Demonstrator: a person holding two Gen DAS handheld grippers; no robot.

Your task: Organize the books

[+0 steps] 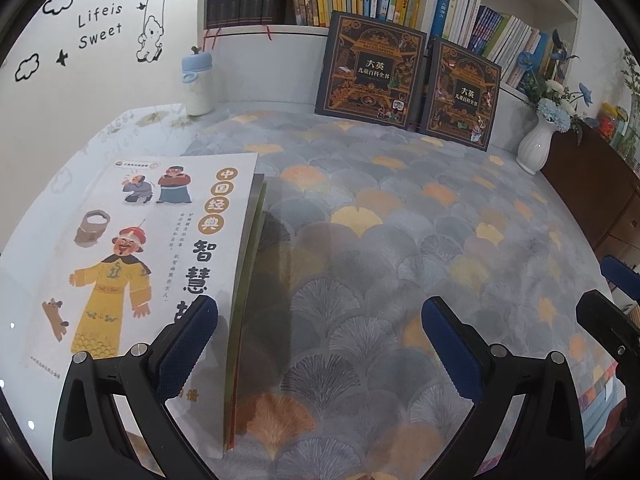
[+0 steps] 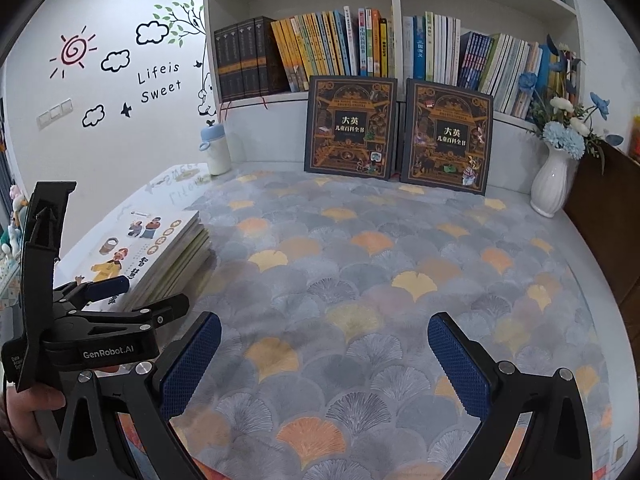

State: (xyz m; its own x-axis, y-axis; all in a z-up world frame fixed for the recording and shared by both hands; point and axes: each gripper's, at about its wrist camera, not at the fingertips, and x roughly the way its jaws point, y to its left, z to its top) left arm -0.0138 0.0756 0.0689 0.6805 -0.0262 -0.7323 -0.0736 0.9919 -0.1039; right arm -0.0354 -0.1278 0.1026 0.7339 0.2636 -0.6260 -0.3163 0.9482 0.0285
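Both sets of jaws stand wide apart and hold nothing: the left gripper (image 1: 320, 344) hangs with its left pad over the cover of the book stack (image 2: 160, 256), the right gripper (image 2: 324, 364) over bare patterned mat (image 2: 360, 280).

From the right wrist view, the stack lies flat at about 9 o'clock, on the mat's left edge, a white illustrated cover on top (a figure in a yellow robe). At 11 o'clock a bottle (image 2: 216, 152) with a blue cap stands upright against the wall; what it holds cannot be told. At 12 o'clock two dark encyclopedia volumes (image 2: 348, 128) lean side by side against the bookshelf (image 2: 394, 12), whose compartments behind them are packed with upright spines: dark volumes leftmost, yellow ones next, then blue and white in the right bay. At 2 o'clock a white ribbed vase (image 2: 552, 184) holds blue and white flowers.
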